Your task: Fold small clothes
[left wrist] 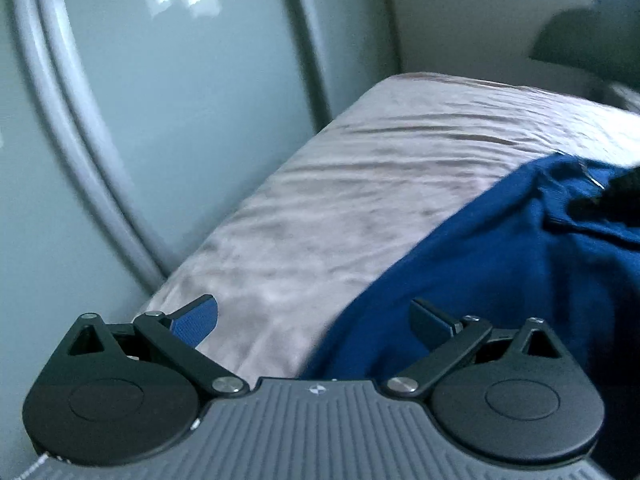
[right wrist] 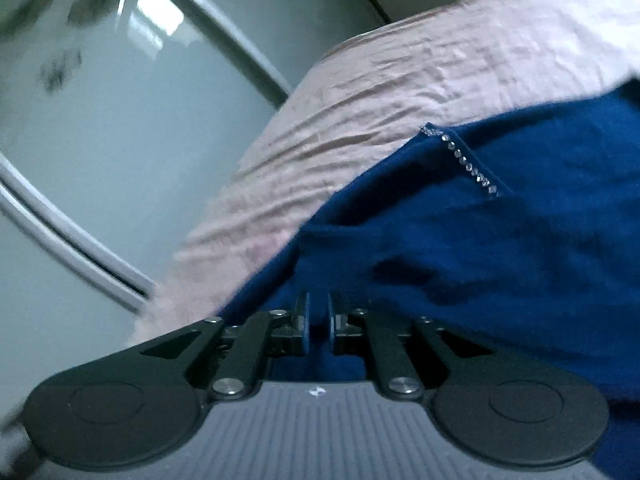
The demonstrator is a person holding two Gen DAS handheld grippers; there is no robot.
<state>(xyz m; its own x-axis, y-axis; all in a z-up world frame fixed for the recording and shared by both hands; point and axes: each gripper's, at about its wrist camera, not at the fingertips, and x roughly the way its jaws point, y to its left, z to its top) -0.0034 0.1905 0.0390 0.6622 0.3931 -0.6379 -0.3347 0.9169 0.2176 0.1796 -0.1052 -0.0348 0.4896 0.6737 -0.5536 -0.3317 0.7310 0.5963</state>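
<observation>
A dark blue garment [left wrist: 480, 264] lies on a bed with a wrinkled pale pink sheet [left wrist: 340, 184]. My left gripper [left wrist: 316, 320] is open, its jaws wide apart, low over the sheet at the garment's left edge, holding nothing. In the right wrist view the blue garment [right wrist: 500, 248] has a line of small clear stones [right wrist: 468, 162] along one edge. My right gripper [right wrist: 319, 314] is shut on a fold of the blue garment at its near edge, with cloth pinched between the blue pads.
A grey-green glossy wardrobe door with curved grey trim [left wrist: 140, 120] stands beside the bed's left side; it also shows in the right wrist view [right wrist: 120, 140]. A dark shape [left wrist: 592, 48] sits at the bed's far right. The pink sheet [right wrist: 440, 64] stretches beyond the garment.
</observation>
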